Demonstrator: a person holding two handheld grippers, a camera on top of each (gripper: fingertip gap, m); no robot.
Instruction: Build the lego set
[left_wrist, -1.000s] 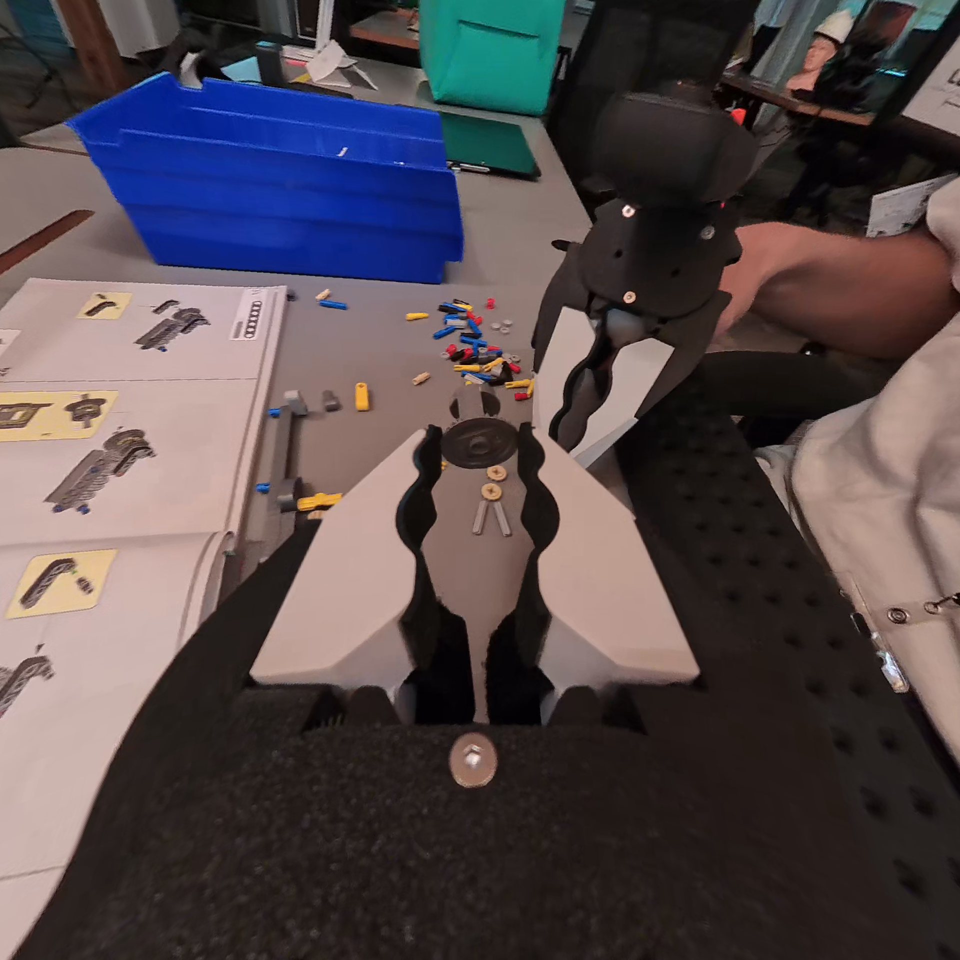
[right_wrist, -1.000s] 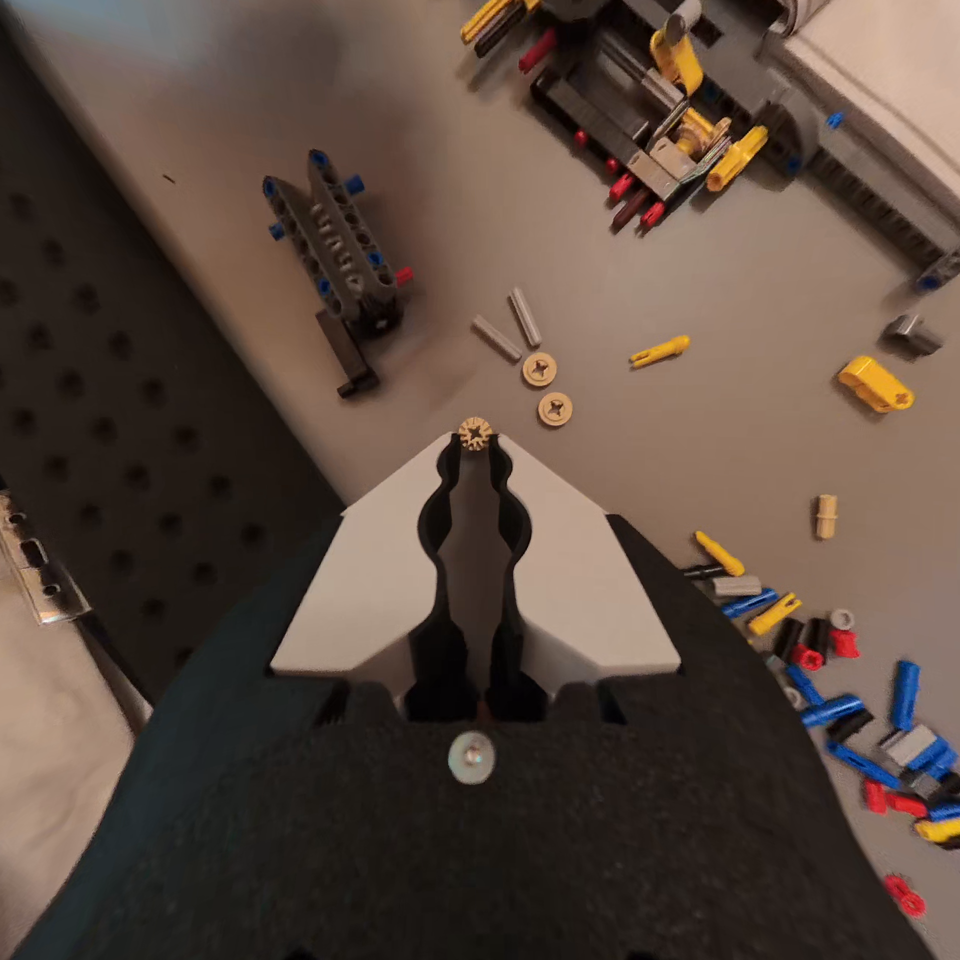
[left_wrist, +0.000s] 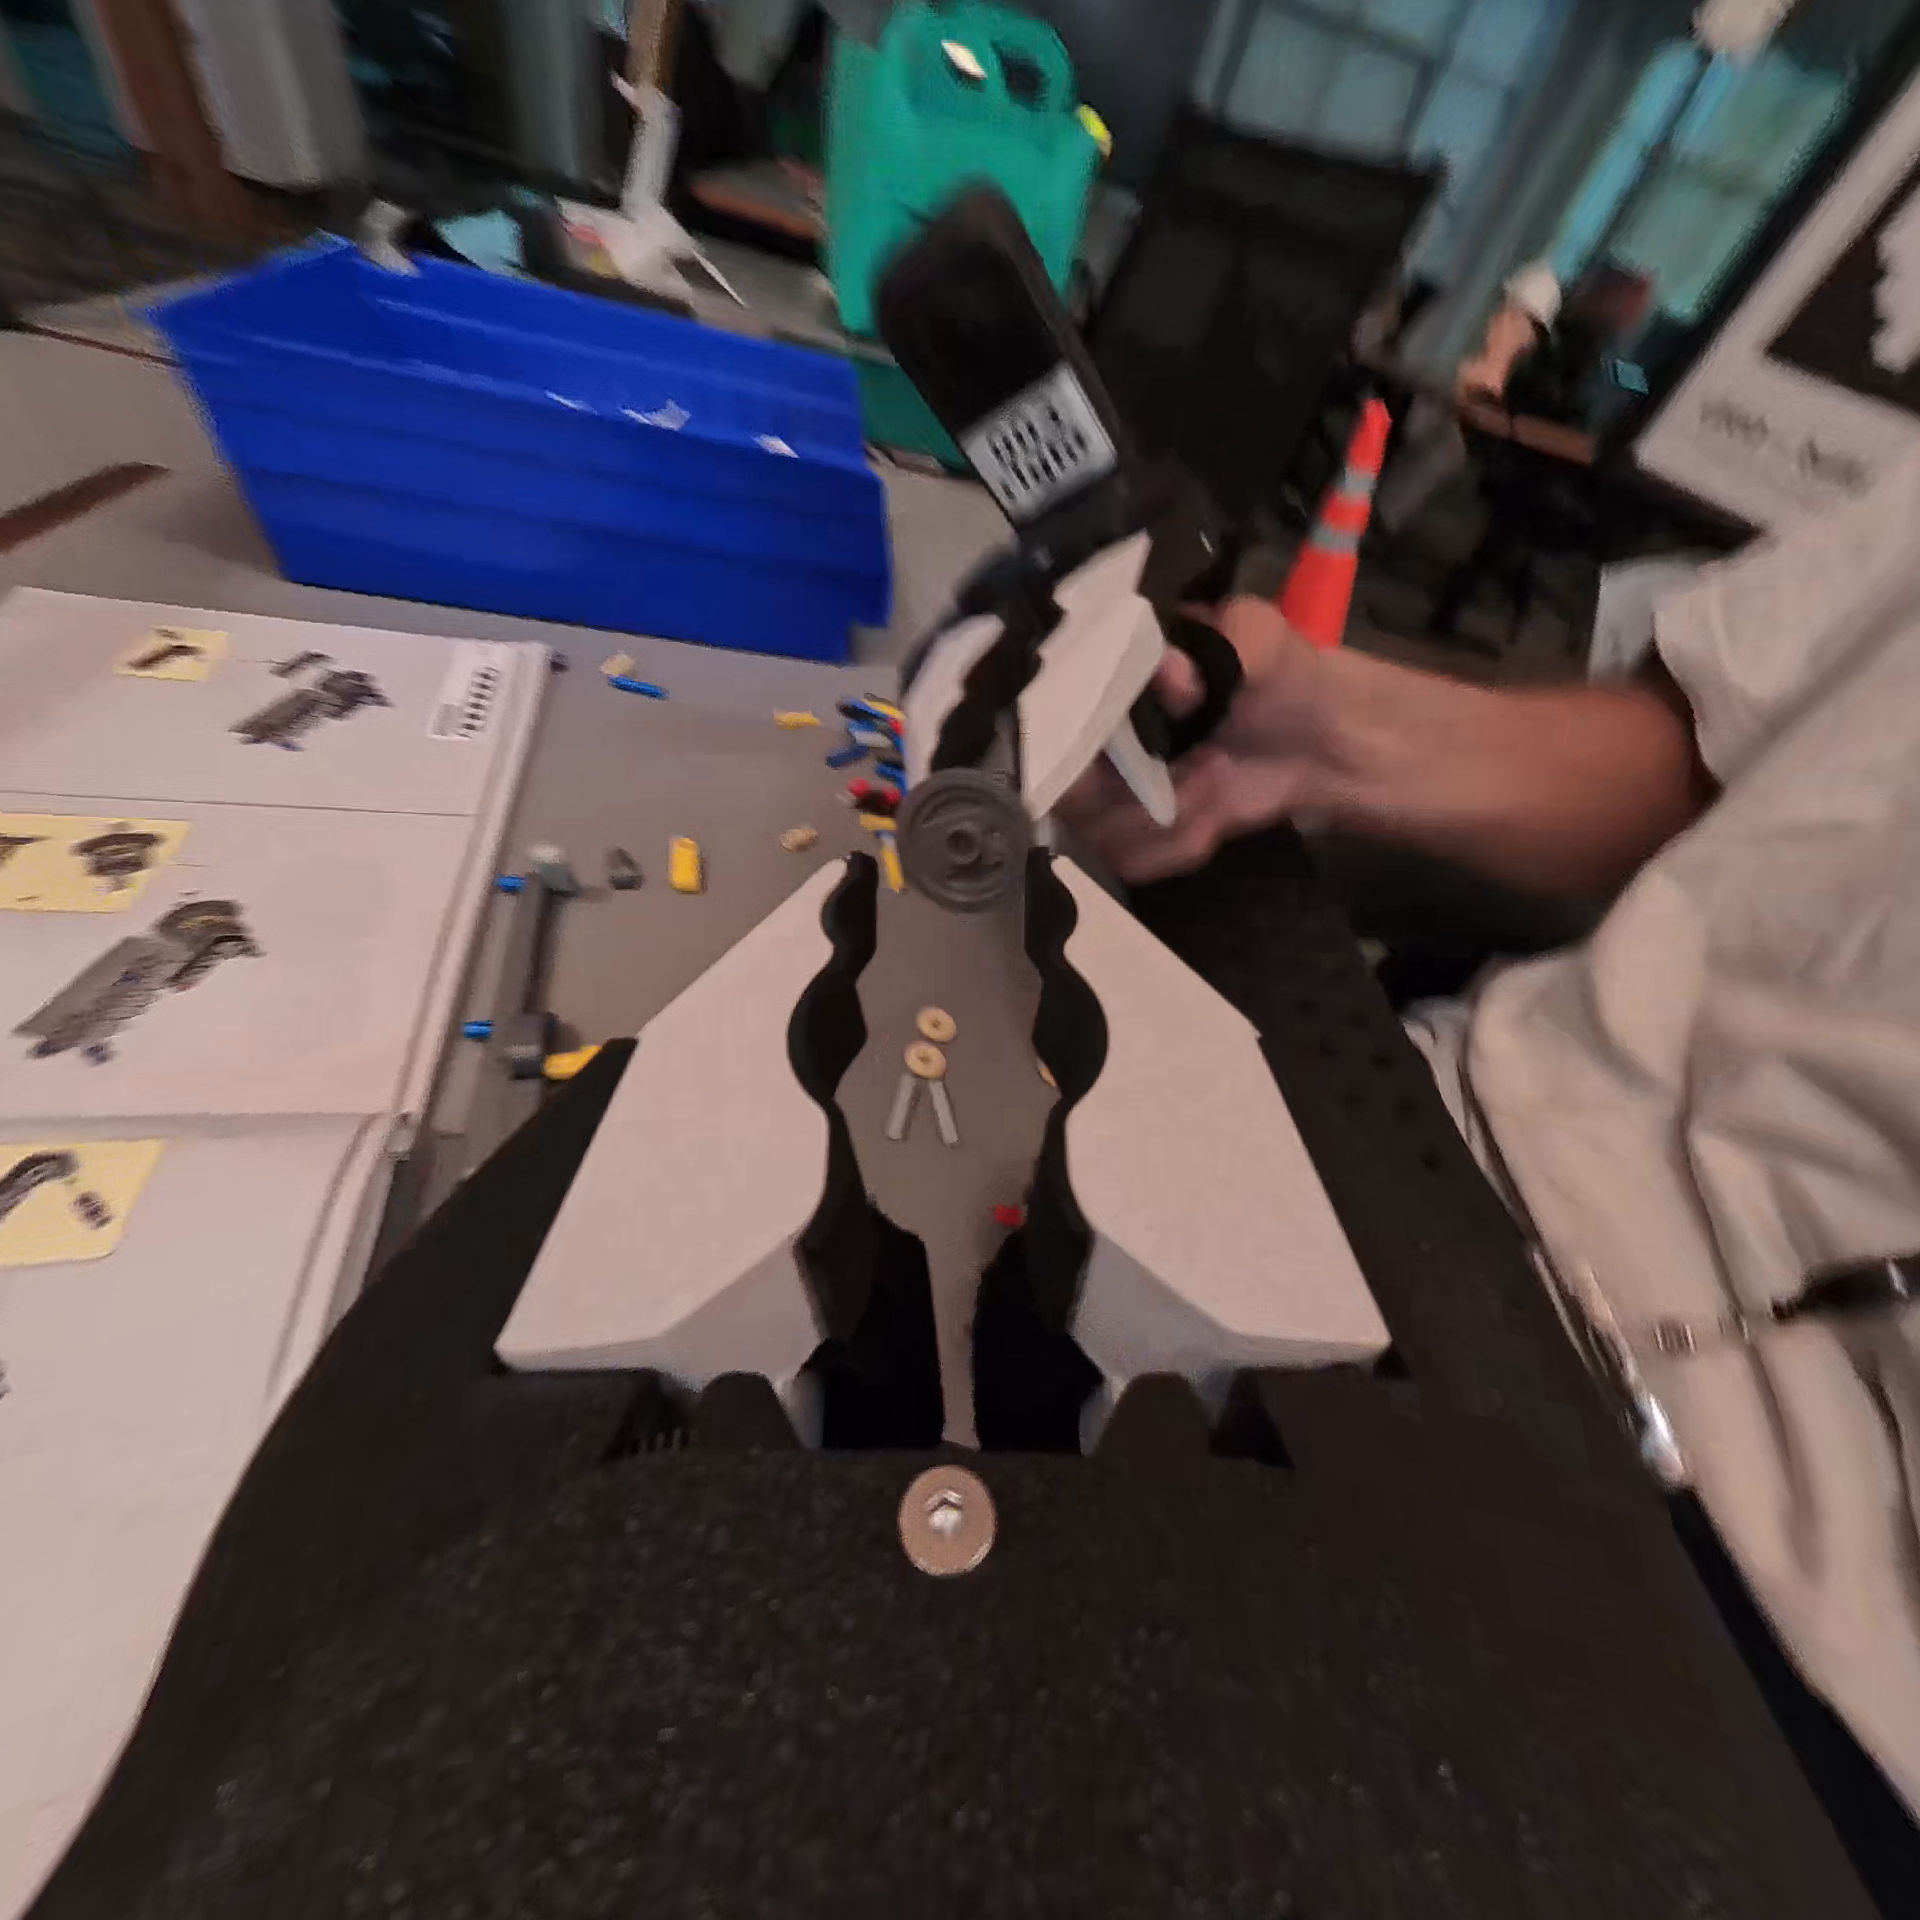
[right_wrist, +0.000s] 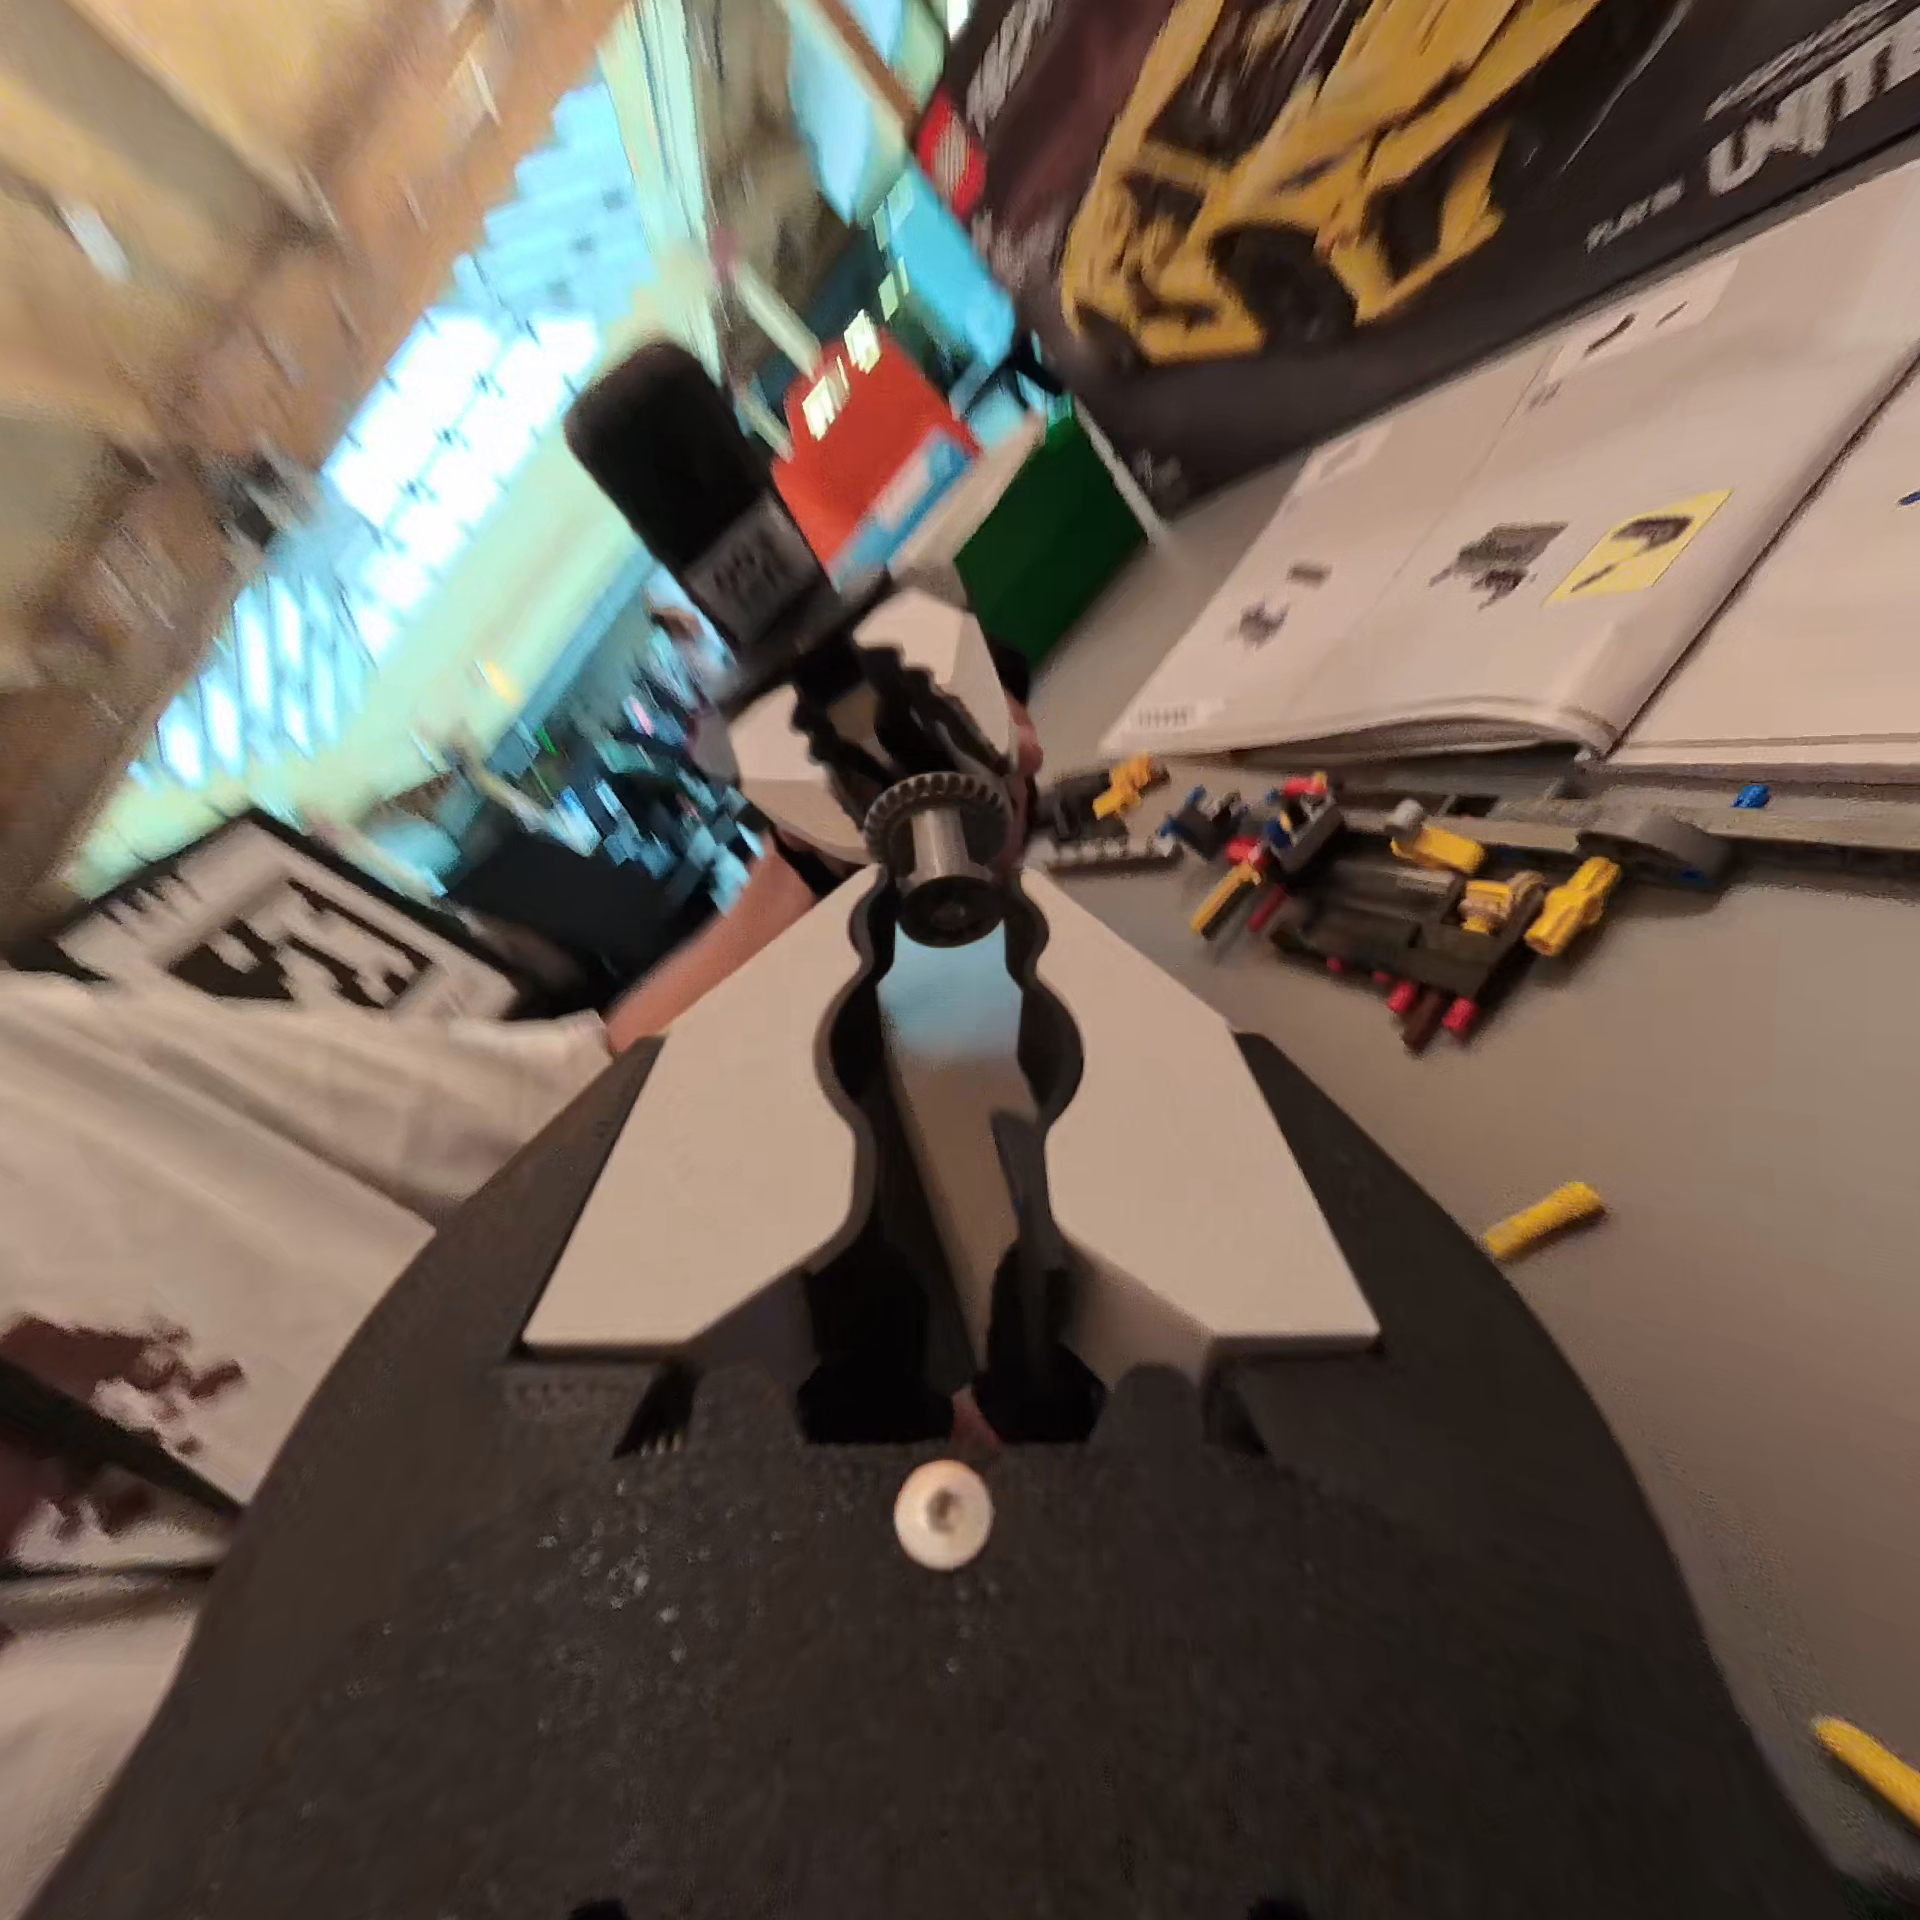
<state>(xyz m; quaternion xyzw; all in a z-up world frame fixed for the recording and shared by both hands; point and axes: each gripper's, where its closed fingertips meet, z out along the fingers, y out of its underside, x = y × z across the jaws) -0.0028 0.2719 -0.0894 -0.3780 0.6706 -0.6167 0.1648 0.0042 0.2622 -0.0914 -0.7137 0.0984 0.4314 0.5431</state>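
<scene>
- My left tool (left_wrist: 961, 868) clenched a dark grey round gear piece (left_wrist: 964, 854), lifted off the table (left_wrist: 727, 769).
- My right tool (right_wrist: 951, 894) met that piece (right_wrist: 940, 857) from 12 o'clock; I could not tell its grip.
- Below lay two tan discs (left_wrist: 928, 1041) and two grey pins (left_wrist: 921, 1107).
- At 10 o'clock, blue bins (left_wrist: 540, 468); at 9, the open manual (left_wrist: 239, 862).

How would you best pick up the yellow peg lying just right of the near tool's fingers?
Probably pinch the yellow peg across its thin middle, coming straight down from above: it lies flat on the table, long and slim, with bare surface along both long sides.
</scene>
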